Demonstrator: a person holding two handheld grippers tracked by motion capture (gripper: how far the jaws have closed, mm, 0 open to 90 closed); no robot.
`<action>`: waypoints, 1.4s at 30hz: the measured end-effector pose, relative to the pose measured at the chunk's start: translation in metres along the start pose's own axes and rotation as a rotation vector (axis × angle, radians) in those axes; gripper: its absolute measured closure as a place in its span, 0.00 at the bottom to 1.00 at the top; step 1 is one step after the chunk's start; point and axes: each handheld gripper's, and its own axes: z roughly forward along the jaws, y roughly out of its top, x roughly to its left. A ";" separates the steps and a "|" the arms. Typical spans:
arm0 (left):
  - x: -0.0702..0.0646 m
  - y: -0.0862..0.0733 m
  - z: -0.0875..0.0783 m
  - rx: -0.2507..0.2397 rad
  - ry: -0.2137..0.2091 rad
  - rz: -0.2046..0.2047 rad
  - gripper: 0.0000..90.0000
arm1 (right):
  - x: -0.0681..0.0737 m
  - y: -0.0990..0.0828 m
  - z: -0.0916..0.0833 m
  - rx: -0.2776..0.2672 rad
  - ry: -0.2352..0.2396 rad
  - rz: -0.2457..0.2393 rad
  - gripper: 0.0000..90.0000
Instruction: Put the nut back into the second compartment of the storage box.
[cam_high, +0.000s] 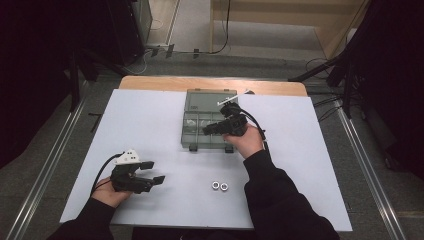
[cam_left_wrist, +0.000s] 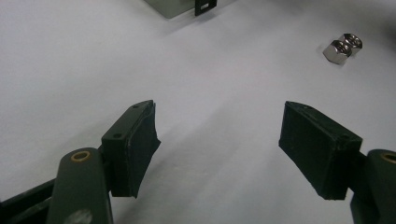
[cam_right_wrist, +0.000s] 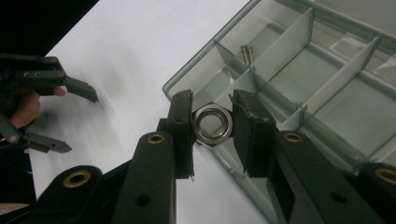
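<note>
Steel nut (cam_right_wrist: 213, 124) is clamped flat-to-flat in the right gripper (cam_right_wrist: 213, 122) jaws, held over the near-left corner of the clear divided box (cam_high: 196, 98) at the far middle of the white counter (cam_high: 150, 120). Left gripper (cam_high: 155, 171) sits near-left on the counter, jaws spread wide with nothing between them. Two more nuts (cam_high: 220, 186) lie side by side, touching, near the counter's front edge.

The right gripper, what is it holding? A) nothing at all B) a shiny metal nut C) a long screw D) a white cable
B: in the right gripper view, the right gripper has its two black pads pressed against the sides of a shiny six-sided nut, held over the corner of the clear divided box.
</note>
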 end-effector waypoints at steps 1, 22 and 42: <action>0.000 0.000 0.000 0.004 0.001 0.000 0.30 | -0.001 0.002 0.001 0.002 0.000 0.000 0.79; 0.001 -0.006 -0.004 0.002 0.020 -0.021 0.30 | -0.026 0.031 0.020 0.002 -0.060 0.017 0.79; 0.001 -0.008 -0.006 0.008 0.034 -0.019 0.30 | -0.038 0.035 0.045 0.020 -0.075 0.036 0.52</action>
